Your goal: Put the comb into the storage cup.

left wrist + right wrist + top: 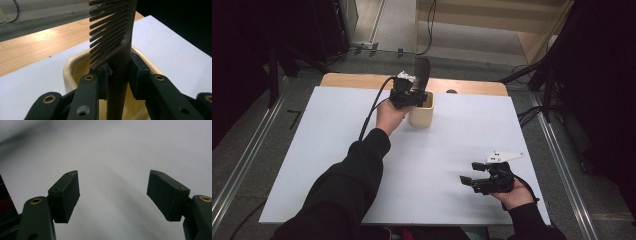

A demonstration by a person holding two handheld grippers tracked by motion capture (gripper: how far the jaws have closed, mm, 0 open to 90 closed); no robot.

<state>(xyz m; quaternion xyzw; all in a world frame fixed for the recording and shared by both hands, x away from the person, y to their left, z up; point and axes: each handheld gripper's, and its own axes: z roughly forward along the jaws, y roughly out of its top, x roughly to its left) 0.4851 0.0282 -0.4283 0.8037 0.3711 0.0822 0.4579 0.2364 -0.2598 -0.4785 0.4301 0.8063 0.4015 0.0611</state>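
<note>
One comb point(117, 37), one cup point(421, 112), two grippers and one white sheet point(332, 150) over a wooden table point(347, 80) make up the scene; no brand, label or writing can be read on any of them. The left gripper point(411, 95) is held at the far side of the sheet, right at the cup's rim, and its jaws are clamped on the comb's handle. In the left gripper view the dark brown comb stands upright between the two pads point(139, 75), its teeth pointing to that view's left above the jaws, its handle running down into the cream cup's mouth. The right gripper point(468, 180) is well apart from this, near the sheet's near right corner, held low over the bare white surface; its jaws are spread wide with nothing between them.
</note>
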